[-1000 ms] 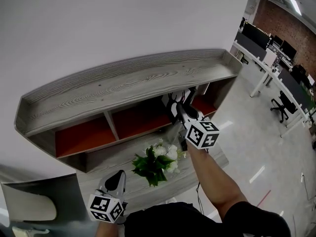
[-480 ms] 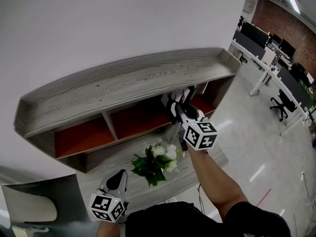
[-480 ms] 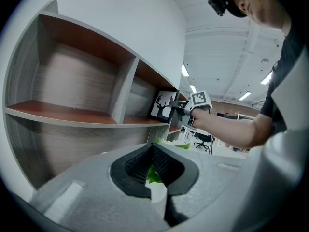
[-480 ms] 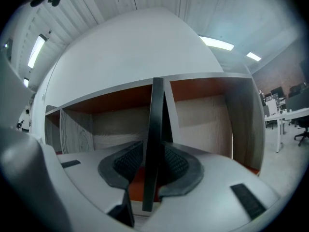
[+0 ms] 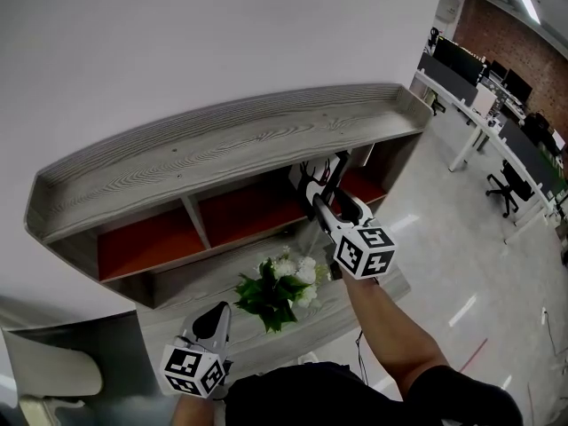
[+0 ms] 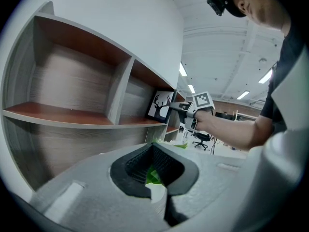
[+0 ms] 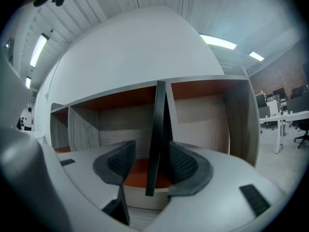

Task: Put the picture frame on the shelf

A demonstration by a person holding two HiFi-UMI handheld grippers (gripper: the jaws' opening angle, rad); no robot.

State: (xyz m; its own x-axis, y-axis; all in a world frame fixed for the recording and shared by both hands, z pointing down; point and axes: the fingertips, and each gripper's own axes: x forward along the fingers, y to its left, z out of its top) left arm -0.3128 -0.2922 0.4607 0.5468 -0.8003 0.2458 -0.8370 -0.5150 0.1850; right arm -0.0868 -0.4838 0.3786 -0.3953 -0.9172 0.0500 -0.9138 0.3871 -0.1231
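Since a second ago the right claw (image 7: 152, 164) has been spreading its jaws. They now stand wide, and in the head view its marker cube sits slightly lower and further right than before. The picture frame (image 6: 161, 105) is between the jaws, seen edge-on in the right gripper view as a thin black strip. There is a clear gap to the left pad. The right pad is close beside the frame, and neither presses on it.

The frame stands near upright, leaning a little, at the front of the right-hand compartment (image 5: 368, 185) of the shelf (image 5: 231, 145). Its face (a black antlered deer head on white) shows towards the left gripper view. The shelf is grey wood grain with red-brown floors. It has a raised-lip top board and two more compartments, the middle one (image 5: 248, 216) and the left one (image 5: 146, 247).

Below the shelf runs a grey wood surface (image 5: 200, 282). A bouquet (image 5: 280, 291) of white flowers and green leaves lies on it, between the two arms.

The left claw (image 5: 213, 319) is low at the near edge of that surface, well apart from the frame. Its jaws are drawn narrow, with only a slit left between them, and they hold nothing. A scrap of green leaf shows through the slit from beyond. An office floor with desks (image 5: 479, 105) stretches off to the right.
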